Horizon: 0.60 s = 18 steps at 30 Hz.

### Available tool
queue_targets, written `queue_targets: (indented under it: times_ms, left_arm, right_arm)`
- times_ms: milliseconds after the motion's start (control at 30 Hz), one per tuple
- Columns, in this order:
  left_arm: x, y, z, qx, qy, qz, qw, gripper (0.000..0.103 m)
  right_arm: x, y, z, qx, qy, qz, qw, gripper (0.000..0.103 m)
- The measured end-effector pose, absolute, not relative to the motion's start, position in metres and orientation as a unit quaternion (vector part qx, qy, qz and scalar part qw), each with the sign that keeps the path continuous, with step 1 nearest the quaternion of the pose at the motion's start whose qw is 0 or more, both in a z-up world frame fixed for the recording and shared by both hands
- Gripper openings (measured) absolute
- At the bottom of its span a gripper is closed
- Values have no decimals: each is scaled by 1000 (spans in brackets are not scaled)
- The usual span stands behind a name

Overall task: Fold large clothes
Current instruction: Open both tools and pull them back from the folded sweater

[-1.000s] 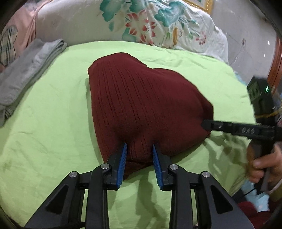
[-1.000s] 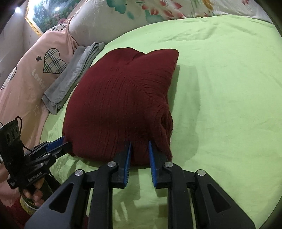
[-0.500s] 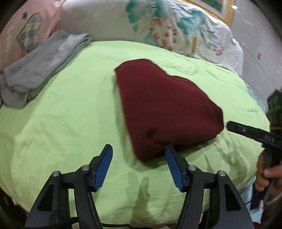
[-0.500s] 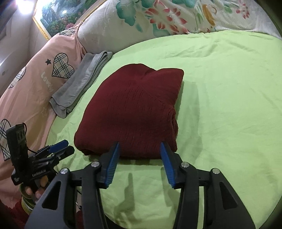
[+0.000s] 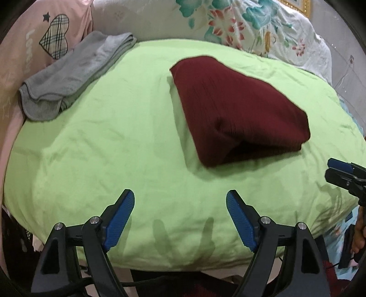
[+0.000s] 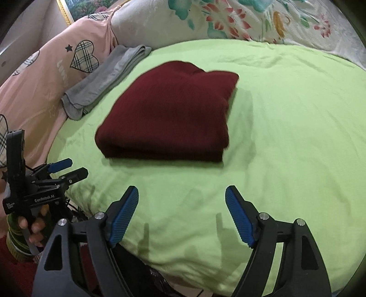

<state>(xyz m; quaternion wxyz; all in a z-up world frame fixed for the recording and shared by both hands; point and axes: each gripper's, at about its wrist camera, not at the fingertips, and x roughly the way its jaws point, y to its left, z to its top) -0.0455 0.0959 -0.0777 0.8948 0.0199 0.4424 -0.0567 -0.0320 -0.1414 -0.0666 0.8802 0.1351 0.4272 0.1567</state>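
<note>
1. Dark red ribbed knit sweater (image 5: 238,109) (image 6: 173,114) — folded into a thick, roughly rectangular bundle, lying flat near the middle of the bed, layered edges facing the near side.
2. Resting on a light green, wrinkled bed sheet (image 5: 114,141) (image 6: 286,137); touched by neither gripper.
3. Left gripper (image 5: 180,205): black arms with blue ribbed pads, jaws spread wide after having just been opening, nothing between them but bare sheet; poised near the bed's front edge, well short of the sweater. Seen also from the right wrist view (image 6: 68,168) at the left side, held by a hand (image 6: 32,226) on its handle.
4. Right gripper (image 6: 181,201): same build, jaws likewise wide apart and just been opening, empty — only green sheet in the gap; set back from the sweater's near edge. Visible too at the right border of the left wrist view (image 5: 343,173), fingertips pointing toward the bundle's lower corner but apart from it.
5. Folded grey cloth (image 5: 73,75) (image 6: 107,77) beside the sweater on the sheet's far left edge, not touching it.
6. Pink bedding with plaid hearts and stars (image 5: 41,38) (image 6: 45,75) next to the grey cloth.
7. White quilt with teal and red flowers (image 5: 240,25) (image 6: 228,20) bunched along the far side of the bed.
</note>
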Motion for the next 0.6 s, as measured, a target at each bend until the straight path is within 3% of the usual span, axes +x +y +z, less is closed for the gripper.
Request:
queue_targets:
  times_ms: [200, 433, 600]
  left_arm:
    - [-48, 91, -71, 43, 446, -49, 893, 83]
    - [-56, 81, -12, 94, 396, -35, 913, 84]
    - [-53, 80, 4, 110, 377, -13, 920, 96]
  right_arm:
    - [-40, -152, -66, 146, 436, 143, 876, 79]
    - [-45, -148, -11, 119, 401, 173, 892, 83]
    - [-45, -137, 5, 89, 386, 186, 899, 86]
